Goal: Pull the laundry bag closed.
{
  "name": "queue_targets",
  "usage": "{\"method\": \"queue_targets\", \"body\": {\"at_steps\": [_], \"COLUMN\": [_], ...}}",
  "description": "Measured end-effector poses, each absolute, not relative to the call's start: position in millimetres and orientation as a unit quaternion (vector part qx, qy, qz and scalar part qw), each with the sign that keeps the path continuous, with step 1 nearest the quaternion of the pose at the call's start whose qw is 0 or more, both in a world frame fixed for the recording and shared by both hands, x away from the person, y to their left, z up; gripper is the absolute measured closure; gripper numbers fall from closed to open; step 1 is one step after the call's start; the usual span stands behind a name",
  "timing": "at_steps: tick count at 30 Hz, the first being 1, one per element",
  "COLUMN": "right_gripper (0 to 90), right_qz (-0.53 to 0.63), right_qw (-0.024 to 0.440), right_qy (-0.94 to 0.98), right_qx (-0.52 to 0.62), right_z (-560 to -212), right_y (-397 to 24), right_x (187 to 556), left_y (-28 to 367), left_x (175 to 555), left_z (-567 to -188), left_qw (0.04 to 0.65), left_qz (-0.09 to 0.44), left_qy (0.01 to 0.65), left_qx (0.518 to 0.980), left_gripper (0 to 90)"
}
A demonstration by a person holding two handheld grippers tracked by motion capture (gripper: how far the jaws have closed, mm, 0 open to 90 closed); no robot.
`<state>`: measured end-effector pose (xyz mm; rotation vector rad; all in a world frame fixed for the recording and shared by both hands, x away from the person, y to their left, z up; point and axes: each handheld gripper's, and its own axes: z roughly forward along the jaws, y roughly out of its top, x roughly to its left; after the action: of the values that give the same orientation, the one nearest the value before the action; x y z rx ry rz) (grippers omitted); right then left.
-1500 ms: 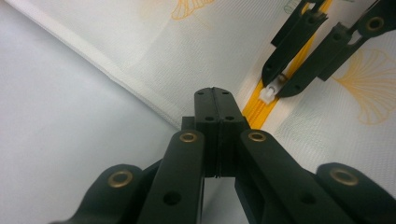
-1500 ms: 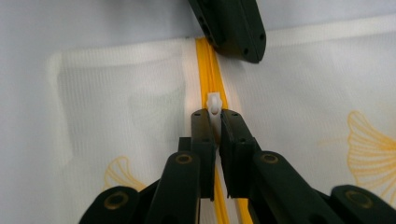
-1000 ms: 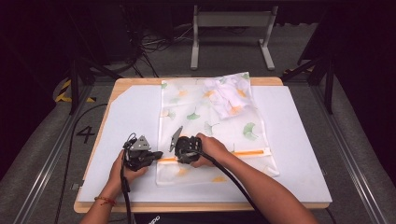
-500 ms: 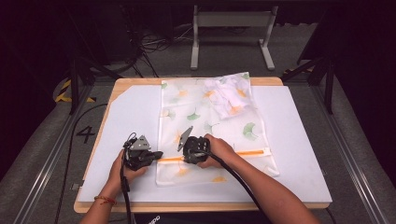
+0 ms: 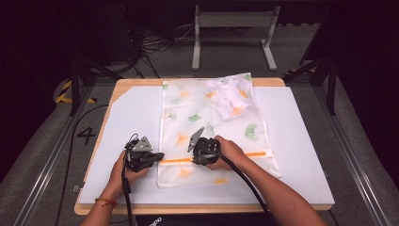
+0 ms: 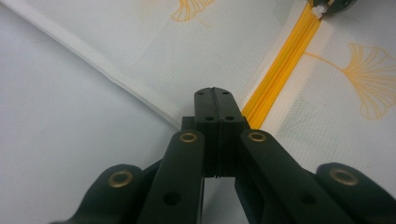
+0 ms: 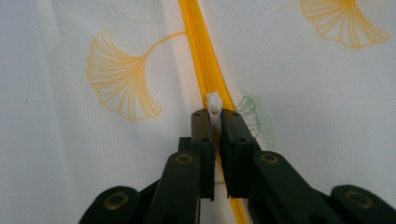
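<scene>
A white worktop on a wooden table carries a translucent white mesh laundry bag printed with orange and green ginkgo leaves. The bag runs from the far edge of the worktop toward the near edge, left of the middle. A bundle of white patterned cloth sits in its far right part.

An orange zipper crosses the bag from side to side close to its near end, roughly parallel to the worktop's near edge.

The left gripper lies at the bag's left edge, level with the zipper. In the left gripper view its jaws are pressed fully together on the bag's fabric where the white hem meets the left end of the zipper; the bare worktop lies to the left of them.

The right gripper sits on the zipper line, a little right of the left one, with a stretch of orange zipper between them. In the right gripper view its jaws are clamped on the small white zipper pull, whose tip juts just past the fingertips, directly over the zipper that runs on ahead.
</scene>
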<state>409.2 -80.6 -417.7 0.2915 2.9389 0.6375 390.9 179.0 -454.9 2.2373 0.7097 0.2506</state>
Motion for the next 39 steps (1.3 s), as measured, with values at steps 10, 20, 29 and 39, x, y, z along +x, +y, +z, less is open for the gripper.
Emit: {"method": "queue_targets", "body": {"at_steps": [10, 20, 29, 39], "right_gripper": [84.5, 84.5, 84.6, 84.5], "right_qz": [0.209, 0.212, 0.202, 0.2], "right_qw": [0.064, 0.067, 0.074, 0.075], "right_qy": [0.97, 0.969, 0.97, 0.969], "right_qx": [0.105, 0.106, 0.109, 0.127], "right_z": [-417.5, -417.6, -415.8, -413.2], "right_y": [-90.2, -97.1, -107.1, -127.7], "right_x": [407.5, 406.9, 406.7, 407.9], "left_y": [178.9, 179.2, 179.5, 179.9], "left_x": [391.3, 391.6, 391.8, 391.9], "left_z": [-454.9, -454.7, -454.7, -455.0], "left_qw": [0.381, 0.381, 0.381, 0.382], "left_qz": [0.097, 0.096, 0.095, 0.092], "left_qy": [0.278, 0.278, 0.277, 0.278], "left_qx": [0.876, 0.877, 0.877, 0.876], "left_gripper": [90.0, 90.0, 90.0, 90.0]}}
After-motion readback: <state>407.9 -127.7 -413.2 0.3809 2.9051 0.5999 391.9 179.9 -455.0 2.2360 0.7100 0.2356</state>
